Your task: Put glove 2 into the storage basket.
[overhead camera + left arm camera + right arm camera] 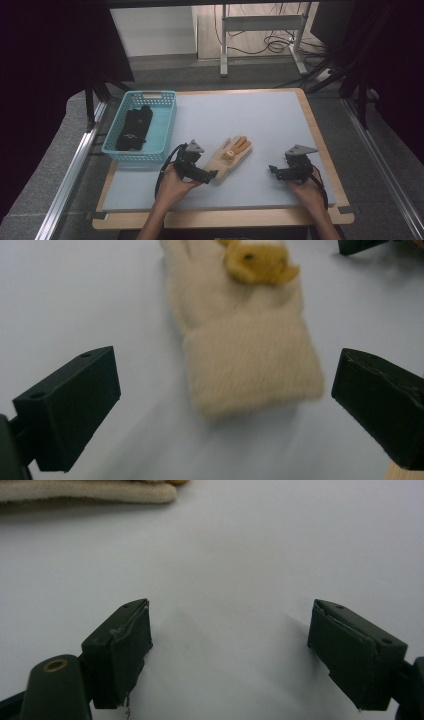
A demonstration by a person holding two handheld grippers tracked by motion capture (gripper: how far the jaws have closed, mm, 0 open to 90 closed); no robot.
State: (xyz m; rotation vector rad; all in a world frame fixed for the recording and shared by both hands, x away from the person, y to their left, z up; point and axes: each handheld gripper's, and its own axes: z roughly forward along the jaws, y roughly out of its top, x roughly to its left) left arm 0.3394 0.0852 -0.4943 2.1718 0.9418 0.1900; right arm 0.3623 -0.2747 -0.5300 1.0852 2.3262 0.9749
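A cream knitted glove (231, 158) with yellow-orange fingers lies flat on the pale mat, cuff toward me. My left gripper (212, 174) stands open right at the cuff end. In the left gripper view the cuff (252, 365) lies just ahead of the two spread jaws, and a yellow tab (260, 262) sits on the glove's palm. My right gripper (274, 171) rests open on the bare mat to the right of the glove, apart from it. In the right gripper view the glove's edge (90, 491) lies far off at the top left.
A turquoise basket (162, 125) stands at the mat's back left with a dark glove (135, 127) inside. The mat (250, 115) lies on a wooden board whose edges run close to the table's rim. Metal rails flank both sides.
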